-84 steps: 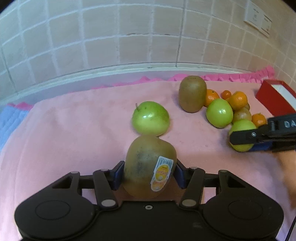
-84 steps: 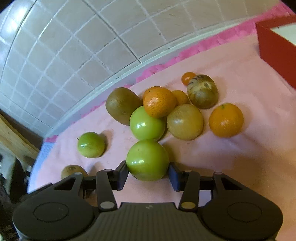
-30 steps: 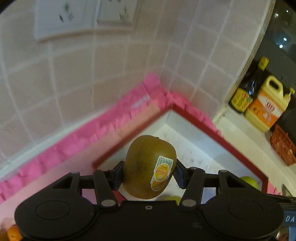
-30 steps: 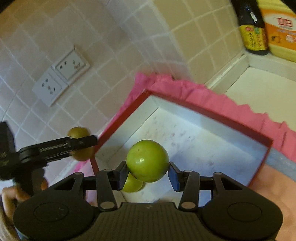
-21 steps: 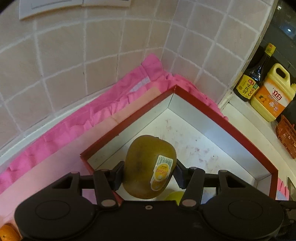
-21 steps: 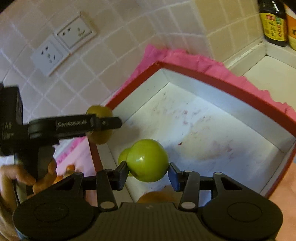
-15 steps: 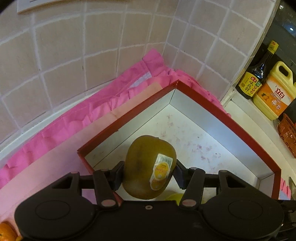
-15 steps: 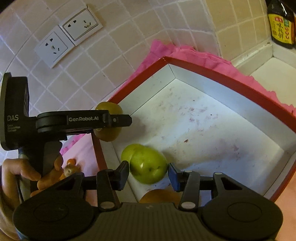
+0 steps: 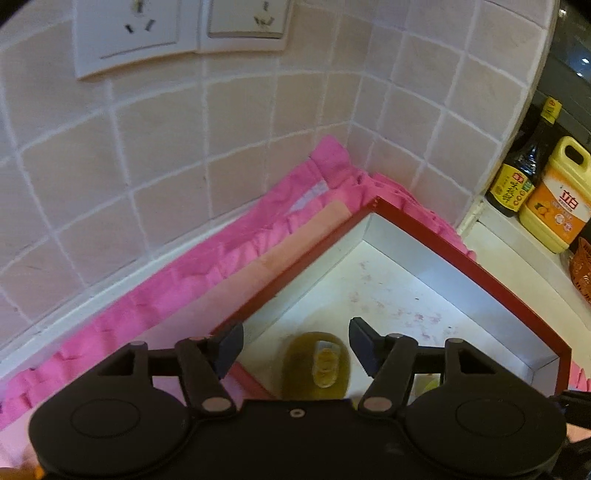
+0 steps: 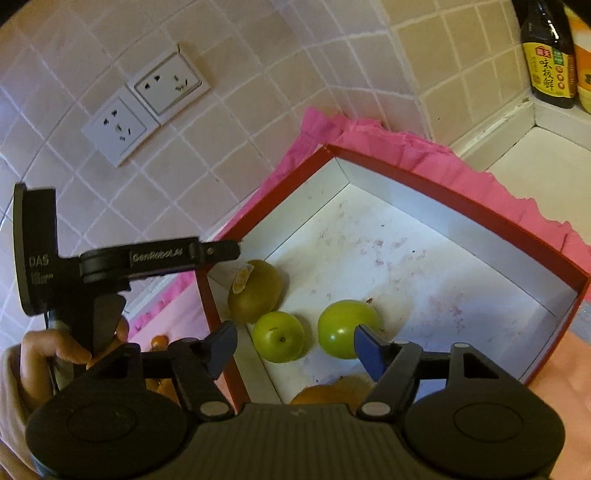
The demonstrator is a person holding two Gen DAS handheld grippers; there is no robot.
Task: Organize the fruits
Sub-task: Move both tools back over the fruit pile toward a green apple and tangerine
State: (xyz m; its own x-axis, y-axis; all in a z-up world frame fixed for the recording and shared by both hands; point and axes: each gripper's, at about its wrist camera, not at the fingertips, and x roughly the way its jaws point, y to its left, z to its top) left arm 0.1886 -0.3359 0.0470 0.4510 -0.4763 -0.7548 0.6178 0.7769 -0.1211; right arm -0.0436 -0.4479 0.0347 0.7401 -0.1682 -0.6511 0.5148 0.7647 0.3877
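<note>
A red box (image 9: pixel 461 258) with a white inside lies on the pink cloth in the tiled corner. My left gripper (image 9: pixel 295 345) hangs over its near-left corner with its jaws opening. The stickered kiwi (image 9: pixel 316 369) has dropped free below them and looks blurred. In the right wrist view the kiwi (image 10: pixel 255 290) lies inside the box (image 10: pixel 443 192) by its left wall, under the left gripper (image 10: pixel 221 251). My right gripper (image 10: pixel 295 349) is also opening. Two green apples (image 10: pixel 279 341) (image 10: pixel 347 328) rest on the box floor beneath it, untouched by the pads.
An orange fruit (image 10: pixel 325 397) shows in the box's near end. Small oranges (image 10: pixel 159 339) lie on the cloth outside. A hand (image 10: pixel 55 350) holds the left gripper. Wall sockets (image 9: pixel 177 33) sit above. A soy sauce bottle (image 9: pixel 517 181) and a yellow jug (image 9: pixel 557 206) stand on the ledge at right.
Both grippers carried their fruit from the cloth to over the red box, then opened. The kiwi and the green apple fell out of the jaws onto the box floor.
</note>
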